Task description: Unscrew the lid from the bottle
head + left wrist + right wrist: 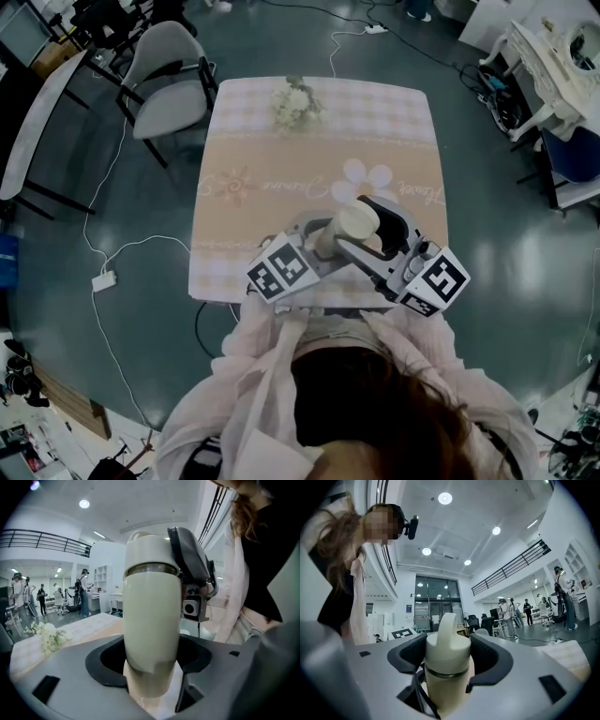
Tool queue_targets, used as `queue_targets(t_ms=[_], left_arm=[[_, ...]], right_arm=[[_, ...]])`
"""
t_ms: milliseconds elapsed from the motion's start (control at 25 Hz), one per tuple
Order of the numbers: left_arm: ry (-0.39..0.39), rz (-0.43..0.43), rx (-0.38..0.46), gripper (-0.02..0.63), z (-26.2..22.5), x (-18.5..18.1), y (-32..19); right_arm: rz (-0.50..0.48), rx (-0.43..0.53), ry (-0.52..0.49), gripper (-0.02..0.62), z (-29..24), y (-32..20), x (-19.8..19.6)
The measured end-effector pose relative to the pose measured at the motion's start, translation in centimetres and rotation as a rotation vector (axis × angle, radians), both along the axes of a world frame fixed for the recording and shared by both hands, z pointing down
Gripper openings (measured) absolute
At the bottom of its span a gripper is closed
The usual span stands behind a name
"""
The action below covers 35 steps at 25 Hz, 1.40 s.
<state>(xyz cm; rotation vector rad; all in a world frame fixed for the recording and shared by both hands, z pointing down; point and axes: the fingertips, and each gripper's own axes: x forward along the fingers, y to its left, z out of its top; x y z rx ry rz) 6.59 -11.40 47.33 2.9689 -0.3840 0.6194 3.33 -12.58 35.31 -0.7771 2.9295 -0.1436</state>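
A cream bottle [354, 225] hangs over the near edge of the table, between both grippers. My left gripper [323, 246] is shut on its body [152, 634], and the pads of my left gripper [152, 667] press on both sides low down. The lid [150, 550], with a loop handle on top, is above a metal ring. My right gripper [375, 239] is shut on that lid [449, 641], and both dark pads of my right gripper [449, 657] touch its sides. One of its fingers [190, 562] lies against the lid's right side.
A pink checked cloth covers the table [281, 178]; a white flower bunch [295, 103] lies at its far edge. A grey chair [169, 80] stands at the far left corner. A power strip [103, 279] and cables lie on the floor. People stand far off in the hall.
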Motion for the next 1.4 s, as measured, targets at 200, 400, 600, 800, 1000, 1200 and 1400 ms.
queue_targets(t_ms=[200, 400, 600, 800, 1000, 1200, 1400], left_arm=[[0.045, 0.115, -0.043, 0.313, -0.2, 0.0, 1.7], [0.088, 0.297, -0.086, 0.313, -1.0, 0.1, 4.4], [0.129, 0.419, -0.1, 0.313, -1.5, 0.0, 6.4], [0.163, 0.531, -0.155, 0.313, -1.8, -0.2, 8.2], [0.128, 0.423, -0.09, 0.313, -1.5, 0.3, 6.6], [0.104, 0.099, -0.02, 0.313, -1.3, -0.1, 1.4], [0.034, -0.047, 0.012, 0.313, -0.9, -0.7, -0.9]], right_arm=[[-0.114, 0.024, -0.041, 0.305, -0.2, 1.3, -0.3], [-0.283, 0.084, -0.07, 0.304, -1.3, 3.7, -0.8], [-0.404, 0.107, -0.09, 0.304, -1.9, 5.5, -1.1], [-0.492, 0.095, -0.142, 0.304, -2.2, 6.7, -1.0], [-0.425, 0.057, -0.14, 0.31, -1.7, 5.5, -0.5], [-0.187, 0.01, -0.081, 0.367, -0.1, 2.5, 0.1], [-0.003, 0.027, 0.008, 0.368, 0.2, 0.5, -0.2]])
